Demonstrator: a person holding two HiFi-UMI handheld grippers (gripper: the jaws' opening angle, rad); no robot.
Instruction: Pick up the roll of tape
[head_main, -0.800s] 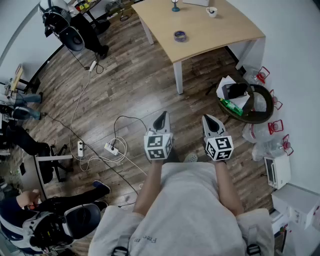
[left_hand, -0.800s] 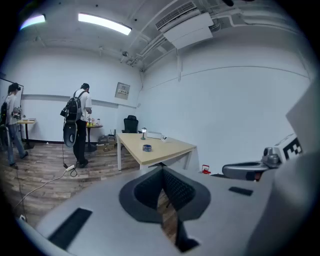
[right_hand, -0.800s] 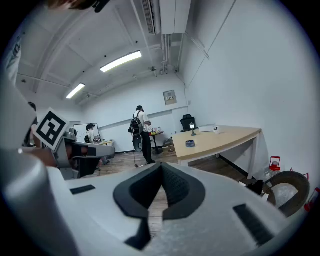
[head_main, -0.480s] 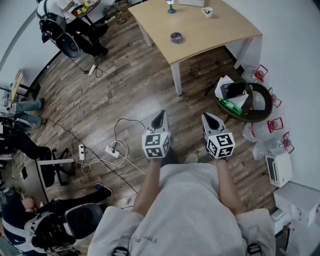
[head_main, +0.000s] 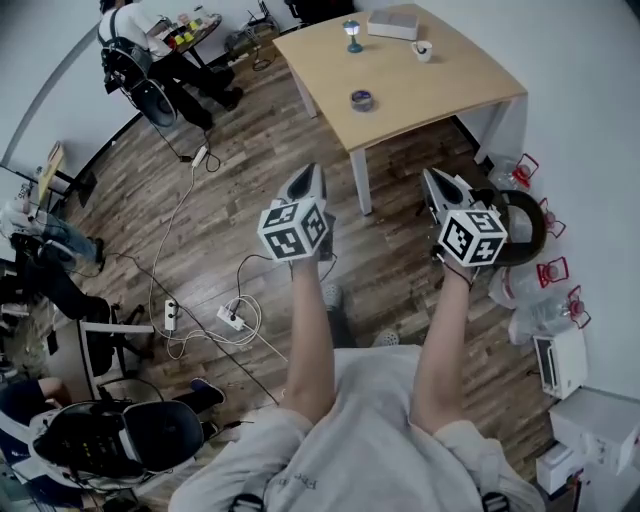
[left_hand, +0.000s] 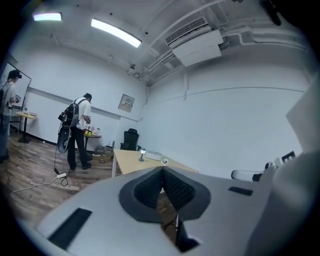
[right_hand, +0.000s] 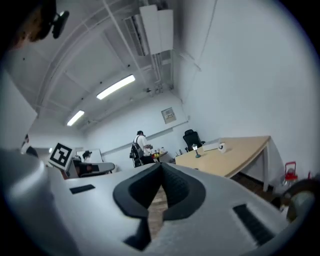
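The roll of tape (head_main: 362, 99) on the far table (head_main: 435, 85), too small for any surface detail.

**The roll of tape (head_main: 362, 99) lies flat on the table (head_main: 440, 90)**

Small, round and dark bluish-grey, it rests on its flat face on the light wooden top, at about twelve o'clock in the head view, close to the top's seven-o'clock corner

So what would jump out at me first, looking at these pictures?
Probably the two pointed grey grippers held out mid-frame in the head view: the left gripper and right gripper, both shut and empty. Beyond them stands a pale wooden table with the roll of tape toward its near corner. White cables sprawl over the floor at left.
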